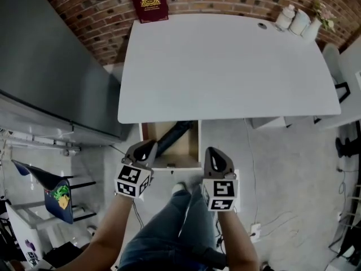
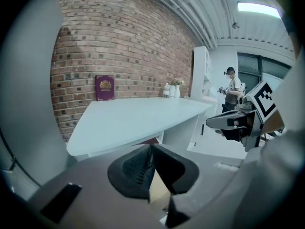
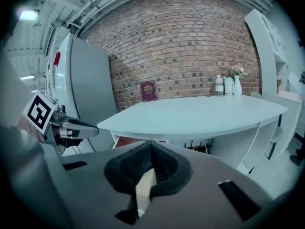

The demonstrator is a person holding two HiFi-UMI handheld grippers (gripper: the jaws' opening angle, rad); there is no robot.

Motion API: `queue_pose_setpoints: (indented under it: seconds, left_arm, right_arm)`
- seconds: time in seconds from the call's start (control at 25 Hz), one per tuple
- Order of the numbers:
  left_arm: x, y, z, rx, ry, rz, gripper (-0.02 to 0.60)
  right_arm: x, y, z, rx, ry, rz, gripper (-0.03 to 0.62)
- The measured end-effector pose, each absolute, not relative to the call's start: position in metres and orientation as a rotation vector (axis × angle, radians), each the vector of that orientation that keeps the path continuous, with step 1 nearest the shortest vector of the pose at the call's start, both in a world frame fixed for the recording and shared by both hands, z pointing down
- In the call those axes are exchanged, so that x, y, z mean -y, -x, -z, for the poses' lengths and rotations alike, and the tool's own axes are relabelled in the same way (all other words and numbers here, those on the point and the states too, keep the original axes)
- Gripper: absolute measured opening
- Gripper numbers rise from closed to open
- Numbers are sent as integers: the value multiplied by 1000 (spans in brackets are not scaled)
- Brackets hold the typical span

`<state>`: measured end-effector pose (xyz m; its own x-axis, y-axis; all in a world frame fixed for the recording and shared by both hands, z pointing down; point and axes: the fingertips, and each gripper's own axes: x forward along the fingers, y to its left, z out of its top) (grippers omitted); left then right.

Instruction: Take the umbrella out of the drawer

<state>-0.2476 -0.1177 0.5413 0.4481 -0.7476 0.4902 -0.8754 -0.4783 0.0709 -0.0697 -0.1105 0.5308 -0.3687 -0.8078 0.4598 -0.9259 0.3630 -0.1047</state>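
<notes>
A wooden drawer (image 1: 192, 145) stands pulled out under the front edge of the white table (image 1: 225, 66). Inside it a dark folded umbrella (image 1: 172, 134) lies slanted, its far end hidden under the table top. My left gripper (image 1: 146, 148) hovers just in front of the drawer's left corner, near the umbrella's near end, and is shut on nothing. My right gripper (image 1: 215, 154) hangs to the right of the drawer front, also shut and empty. In the left gripper view the jaws (image 2: 151, 149) meet below the table edge. In the right gripper view the jaws (image 3: 150, 149) are also together.
A tall grey fridge (image 1: 51, 66) stands left of the table. A red book (image 1: 149, 3) leans on the brick wall; bottles and a vase (image 1: 299, 20) sit at the table's far right corner. A blue chair (image 1: 53, 193) is at lower left. A person (image 2: 232, 92) stands far off.
</notes>
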Motion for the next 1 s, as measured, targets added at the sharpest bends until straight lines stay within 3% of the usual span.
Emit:
queue_pose_setpoints:
  seconds: [0.44, 1.0]
  left_arm:
    - [119, 228, -637, 1216, -2363, -790, 199]
    - [139, 224, -751, 1092, -2294, -1116, 232]
  right_arm:
    - [102, 57, -599, 2226, -1613, -588, -8]
    - [100, 50, -682, 2181, -1624, -721, -8]
